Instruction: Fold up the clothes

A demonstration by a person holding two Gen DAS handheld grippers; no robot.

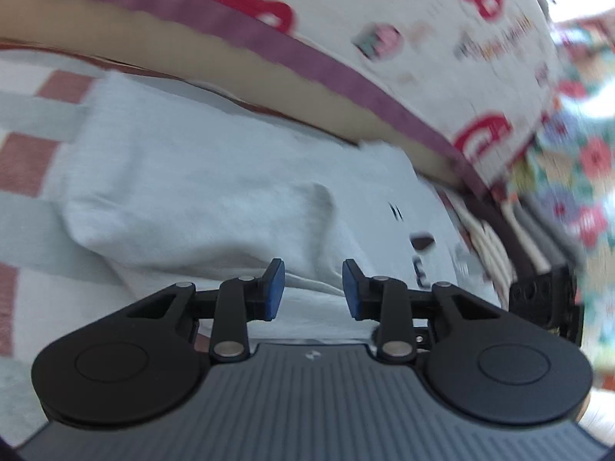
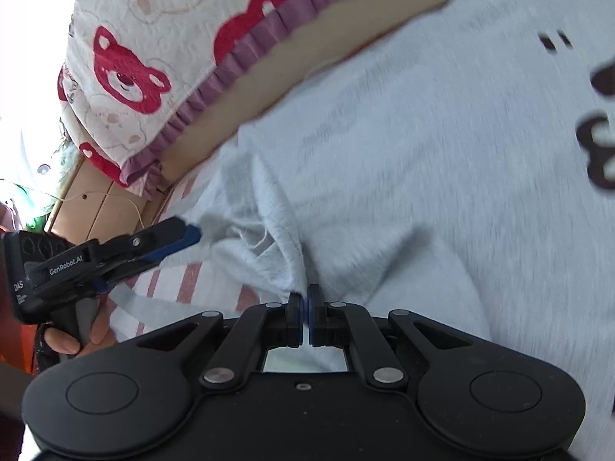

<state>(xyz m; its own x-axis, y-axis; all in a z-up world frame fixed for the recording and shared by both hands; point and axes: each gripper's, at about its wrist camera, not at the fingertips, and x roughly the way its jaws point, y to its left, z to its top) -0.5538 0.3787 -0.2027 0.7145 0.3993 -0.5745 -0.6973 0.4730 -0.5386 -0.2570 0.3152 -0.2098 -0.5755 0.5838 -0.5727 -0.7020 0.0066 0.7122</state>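
I find one garment, a pale grey fleecy top (image 2: 403, 161) with dark print, lying spread on a checked sheet of pink and pale grey squares (image 1: 27, 161). In the right wrist view the top fills the centre and right of the frame; in the left wrist view it lies across the middle, just above the fingers.

The right gripper (image 2: 303, 307), bottom centre of its view, has its jaws together, and a raised ridge of the grey cloth runs down into them. I judge them clamped on a pinch of the garment's edge.

The left gripper (image 1: 313, 288), bottom centre of its own view, has its blue pads (image 1: 275, 288) apart with nothing pressed between them; the cloth lies beyond and beneath them. In the right wrist view the same gripper shows at the left edge, its tip at or just beside the garment's near corner; whether it touches I cannot tell. A hand (image 2: 73, 336) holds its grip in the lower left.

Step in hand, as I judge it: securing two hold points along one edge before a fold. One is taken. The next move calls for the left jaws to close on the cloth at their tip, then both hands to lift together and carry the edge across.

Count: one garment, two grippers, one hand visible, one cushion (image 2: 127, 57) printed with red bears and trimmed in purple frill, upper left, and one floral fabric (image 1: 576, 176) at the right edge of the left view.
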